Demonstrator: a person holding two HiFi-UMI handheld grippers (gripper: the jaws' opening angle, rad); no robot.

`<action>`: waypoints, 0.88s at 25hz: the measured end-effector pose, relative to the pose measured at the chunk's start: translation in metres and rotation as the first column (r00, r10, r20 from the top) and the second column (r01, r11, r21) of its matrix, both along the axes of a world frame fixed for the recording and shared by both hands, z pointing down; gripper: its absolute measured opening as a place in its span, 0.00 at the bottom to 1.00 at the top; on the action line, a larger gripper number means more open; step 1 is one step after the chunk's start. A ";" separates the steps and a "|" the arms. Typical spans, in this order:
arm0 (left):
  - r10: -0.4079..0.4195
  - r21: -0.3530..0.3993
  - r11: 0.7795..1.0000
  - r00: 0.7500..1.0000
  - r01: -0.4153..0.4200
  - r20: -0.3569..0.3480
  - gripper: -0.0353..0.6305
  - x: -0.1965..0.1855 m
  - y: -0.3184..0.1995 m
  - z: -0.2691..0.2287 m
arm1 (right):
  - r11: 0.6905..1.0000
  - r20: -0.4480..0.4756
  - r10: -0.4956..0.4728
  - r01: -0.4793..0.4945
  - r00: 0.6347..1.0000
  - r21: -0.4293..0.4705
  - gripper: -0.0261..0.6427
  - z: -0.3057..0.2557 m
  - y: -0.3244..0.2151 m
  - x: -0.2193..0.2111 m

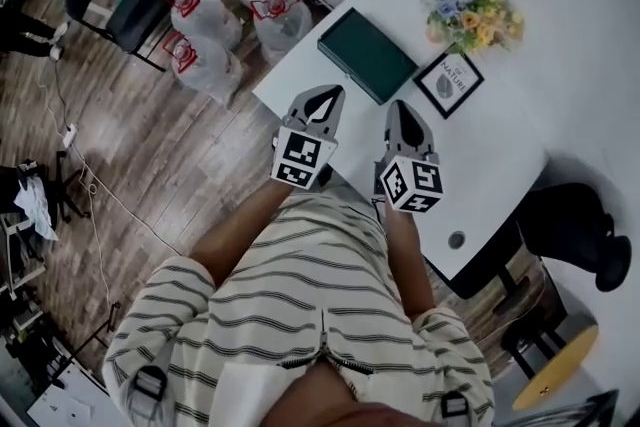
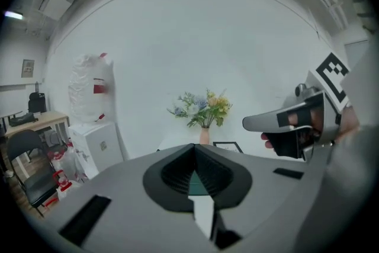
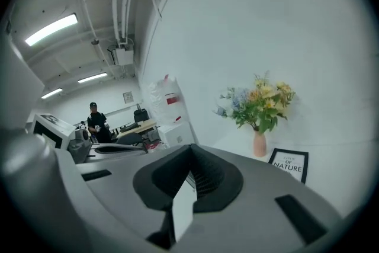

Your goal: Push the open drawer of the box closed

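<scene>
The green box (image 1: 366, 55) is lying flat on the white tabletop (image 1: 500, 180), far from the person, just left of a frame (image 1: 448, 83) and flowers (image 1: 465, 10). From above it is showing as one dark slab. I cannot tell whether a drawer is standing out of it, so the scene fits a drawer awaiting its push as well as one already in.

The left hand-held gripper (image 1: 323, 100) and the right hand-held gripper (image 1: 405, 118) are hovering side by side over the tabletop's near edge, pointing at the box but well short of it. Each is holding its jaws pressed together at the tips with nothing between them. That probably makes a blunt nose for pushing rather than grasping.
</scene>
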State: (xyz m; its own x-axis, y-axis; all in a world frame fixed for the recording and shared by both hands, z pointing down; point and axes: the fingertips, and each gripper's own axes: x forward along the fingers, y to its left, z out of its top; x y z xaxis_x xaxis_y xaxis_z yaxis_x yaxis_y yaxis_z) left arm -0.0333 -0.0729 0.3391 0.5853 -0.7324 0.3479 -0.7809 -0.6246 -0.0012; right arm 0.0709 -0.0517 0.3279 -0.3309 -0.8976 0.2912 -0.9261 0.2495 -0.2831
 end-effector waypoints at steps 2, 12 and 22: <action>0.001 0.024 1.000 1.000 -0.001 -0.015 0.06 -0.003 0.002 -0.015 | 0.999 -0.018 0.002 -0.001 1.000 0.035 0.05 -0.010 0.002 -0.003; -0.016 0.120 0.993 0.998 0.023 -0.064 0.06 -0.021 0.008 -0.058 | 0.988 -0.056 0.007 0.002 0.998 0.156 0.05 -0.053 0.009 -0.009; -0.010 0.157 0.987 0.996 0.024 -0.090 0.06 -0.022 0.014 -0.071 | 0.981 -0.064 0.011 0.001 0.998 0.195 0.05 -0.065 0.019 -0.009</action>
State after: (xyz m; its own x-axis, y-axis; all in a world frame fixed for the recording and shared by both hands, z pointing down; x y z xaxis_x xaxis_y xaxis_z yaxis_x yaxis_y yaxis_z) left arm -0.0557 -0.0589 0.2681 0.5957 -0.7840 0.1748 -0.7928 -0.6088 -0.0287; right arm 0.0624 -0.0332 0.2627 -0.3124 -0.9409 0.1311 -0.9422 0.2893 -0.1690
